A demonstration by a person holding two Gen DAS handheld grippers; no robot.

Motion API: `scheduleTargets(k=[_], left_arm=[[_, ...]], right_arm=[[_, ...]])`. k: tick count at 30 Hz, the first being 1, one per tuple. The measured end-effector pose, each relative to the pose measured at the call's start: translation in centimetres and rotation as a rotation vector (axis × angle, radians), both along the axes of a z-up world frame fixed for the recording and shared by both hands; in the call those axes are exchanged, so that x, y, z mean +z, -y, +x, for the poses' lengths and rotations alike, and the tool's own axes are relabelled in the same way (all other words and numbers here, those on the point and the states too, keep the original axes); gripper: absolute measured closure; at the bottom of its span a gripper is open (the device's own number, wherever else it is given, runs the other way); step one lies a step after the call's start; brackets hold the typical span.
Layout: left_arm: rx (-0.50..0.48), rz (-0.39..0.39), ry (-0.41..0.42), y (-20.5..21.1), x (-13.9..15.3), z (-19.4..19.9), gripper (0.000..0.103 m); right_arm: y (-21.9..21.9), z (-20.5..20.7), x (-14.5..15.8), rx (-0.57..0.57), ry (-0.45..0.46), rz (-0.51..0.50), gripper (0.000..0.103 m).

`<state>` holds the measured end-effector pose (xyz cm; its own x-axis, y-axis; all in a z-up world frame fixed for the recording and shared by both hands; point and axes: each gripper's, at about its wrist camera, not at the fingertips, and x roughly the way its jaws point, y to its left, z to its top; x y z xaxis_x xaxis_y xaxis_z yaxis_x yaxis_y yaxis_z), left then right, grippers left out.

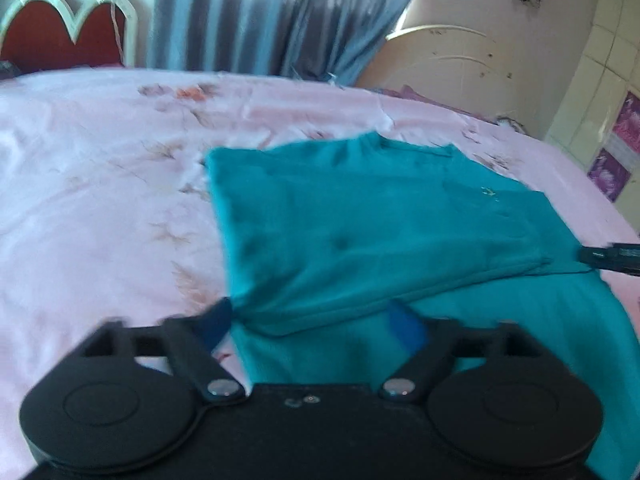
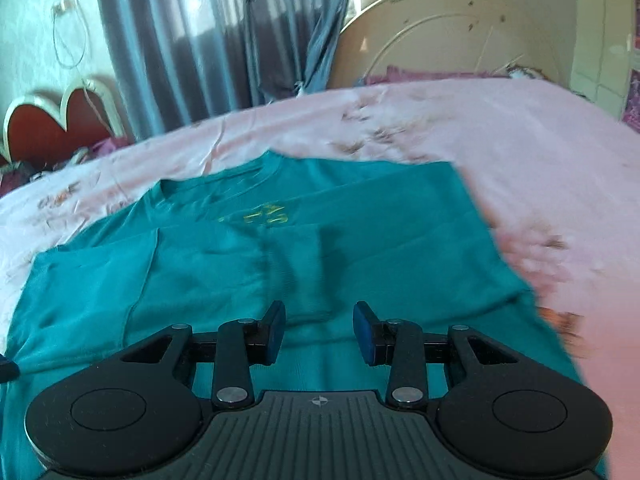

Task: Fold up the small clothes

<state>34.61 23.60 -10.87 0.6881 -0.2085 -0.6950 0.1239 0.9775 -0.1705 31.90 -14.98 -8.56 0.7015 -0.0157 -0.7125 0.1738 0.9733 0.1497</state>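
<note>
On pink floral bedsheet [image 1: 100,168], teal shirt [image 1: 360,220], grey curtains [image 1: 240,16] behind

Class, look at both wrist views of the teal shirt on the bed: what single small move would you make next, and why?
Probably bring the left tool forward onto the folded hem corner of the teal shirt and close. Its jaws stand wide with that corner bunched between them, unpressed. The right tool hangs open above flat cloth, holding nothing.

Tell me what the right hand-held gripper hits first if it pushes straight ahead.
Most likely the teal knit sweater: the right hand-held gripper, jaws apart and empty, points down at its folded sleeve. Depth is unclear.
</note>
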Motion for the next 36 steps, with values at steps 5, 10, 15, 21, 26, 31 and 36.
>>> scheduleTargets(k=[5, 10, 15, 21, 26, 31, 36], left_arm=[[-0.010, 0.051, -0.042, 0.1, 0.1, -2.3, 0.012], [-0.004, 0.040, -0.110, -0.2, -0.5, -5.1, 0.032], [0.015, 0.092, -0.167, 2.1, -0.5, -8.8, 0.034], [0.054, -0.051, -0.227, 3.0, -0.4, -13.6, 0.040], [0.109, -0.278, -0.253, 2.0, -1.1, -17.1, 0.054], [0.139, -0.440, -0.258, 1.1, -2.0, -18.7, 0.054], [0.144, -0.540, -0.260, 0.6, -3.0, -18.3, 0.054]], right_arm=[[4.2, -4.1, 0.9, -0.042, -0.005, 0.018, 0.023], [9.0, -7.5, 1.0, -0.064, -0.030, 0.076, 0.023], [13.8, -11.4, -0.1, -0.059, -0.059, 0.175, 0.046], [17.7, -16.1, -1.9, -0.007, -0.081, 0.390, 0.048], [18.9, -19.5, -2.8, 0.073, -0.083, 0.539, 0.048], [20.1, -21.2, -3.9, 0.099, -0.101, 0.735, 0.048], [19.1, -20.7, -4.4, 0.172, -0.113, 0.791, 0.048]])
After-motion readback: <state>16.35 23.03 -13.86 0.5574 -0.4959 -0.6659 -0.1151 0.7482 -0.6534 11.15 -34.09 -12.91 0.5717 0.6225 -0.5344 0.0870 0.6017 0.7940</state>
